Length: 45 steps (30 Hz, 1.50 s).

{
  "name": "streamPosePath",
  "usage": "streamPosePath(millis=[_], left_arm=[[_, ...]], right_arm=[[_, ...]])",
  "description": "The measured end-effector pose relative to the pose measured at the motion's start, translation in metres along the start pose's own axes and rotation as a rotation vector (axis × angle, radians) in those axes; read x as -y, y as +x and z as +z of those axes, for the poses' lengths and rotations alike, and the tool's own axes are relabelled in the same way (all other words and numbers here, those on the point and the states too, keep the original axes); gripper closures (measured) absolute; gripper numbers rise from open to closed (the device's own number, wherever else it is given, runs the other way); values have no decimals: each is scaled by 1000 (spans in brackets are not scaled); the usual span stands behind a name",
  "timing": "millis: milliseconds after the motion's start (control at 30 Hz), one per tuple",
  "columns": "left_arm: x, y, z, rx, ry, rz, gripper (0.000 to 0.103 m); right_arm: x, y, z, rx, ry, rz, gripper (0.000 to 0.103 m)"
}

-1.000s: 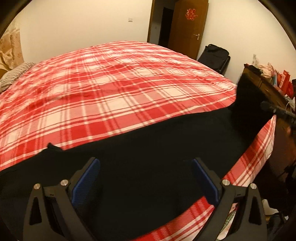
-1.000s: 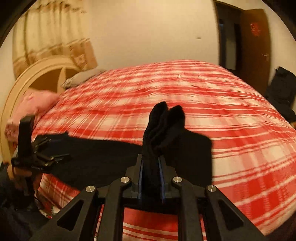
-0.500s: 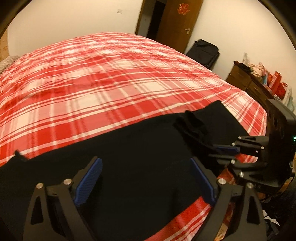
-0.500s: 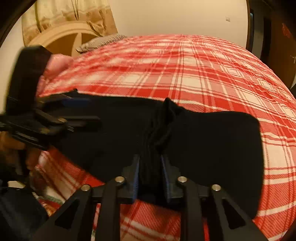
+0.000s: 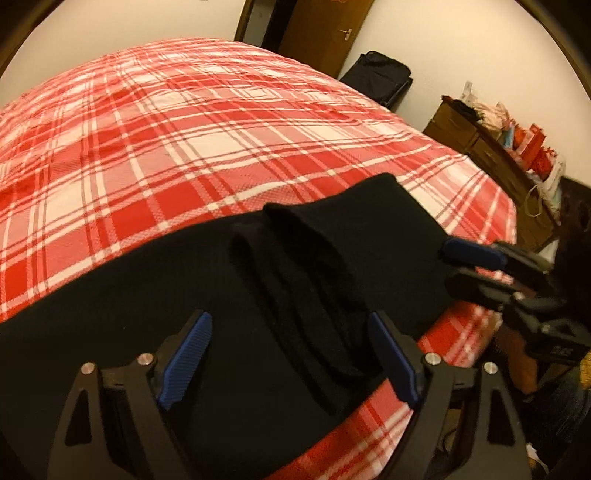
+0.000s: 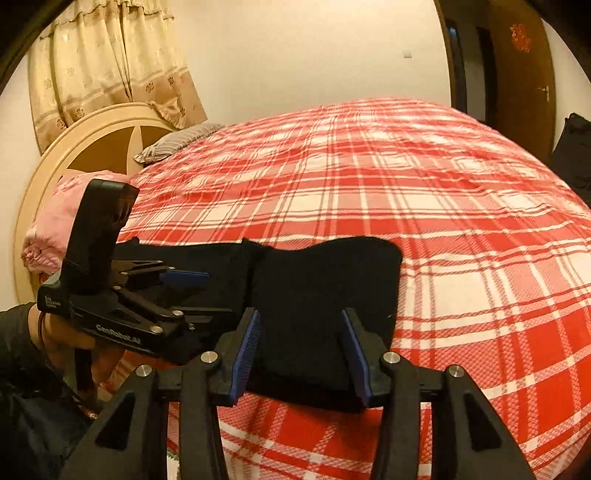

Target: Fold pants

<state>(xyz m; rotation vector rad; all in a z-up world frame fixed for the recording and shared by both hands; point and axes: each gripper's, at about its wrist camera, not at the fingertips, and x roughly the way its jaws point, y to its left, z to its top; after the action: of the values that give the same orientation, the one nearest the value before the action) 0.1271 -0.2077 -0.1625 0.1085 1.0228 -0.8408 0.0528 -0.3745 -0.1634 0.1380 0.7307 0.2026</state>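
Note:
Black pants (image 5: 236, 302) lie along the near edge of the bed, one end folded back over the rest with its bunched edge on top (image 5: 306, 258). In the right wrist view the folded pants (image 6: 317, 284) lie flat just beyond my fingers. My left gripper (image 5: 291, 354) is open and empty, low over the pants. It also shows in the right wrist view (image 6: 184, 277). My right gripper (image 6: 301, 347) is open and empty at the folded end. It shows at the right of the left wrist view (image 5: 476, 262).
The bed has a red and white plaid cover (image 6: 424, 192). A round headboard (image 6: 85, 140), a pink pillow (image 6: 55, 218) and a curtain are at the left. A dresser with bags (image 5: 517, 155), a dark bag (image 5: 376, 77) and a wooden door (image 5: 325, 33) stand beyond the bed.
My right gripper carried the pants end over toward the left gripper, laid it on the rest, opened and let go. The left gripper stayed open over the pants.

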Motion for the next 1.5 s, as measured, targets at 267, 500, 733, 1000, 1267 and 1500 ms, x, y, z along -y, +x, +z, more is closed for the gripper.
streamPosePath(millis=[267, 500, 733, 1000, 1267, 1500], left_arm=[[12, 3, 11, 6, -16, -22, 30], [13, 10, 12, 0, -50, -41, 31], [7, 8, 12, 3, -56, -8, 78], [-8, -14, 12, 26, -102, -34, 91], [-46, -59, 4, 80, -164, -10, 91], [-72, -76, -11, 104, -213, 24, 91]], right_arm=[[5, -2, 0, 37, 30, -14, 55], [-1, 0, -3, 43, 9, -35, 50], [-2, 0, -6, 60, 4, -43, 49], [-3, -18, -5, 164, 2, -25, 43], [-14, -13, -9, 155, -38, -4, 39], [-23, -5, -16, 125, -77, 6, 39]])
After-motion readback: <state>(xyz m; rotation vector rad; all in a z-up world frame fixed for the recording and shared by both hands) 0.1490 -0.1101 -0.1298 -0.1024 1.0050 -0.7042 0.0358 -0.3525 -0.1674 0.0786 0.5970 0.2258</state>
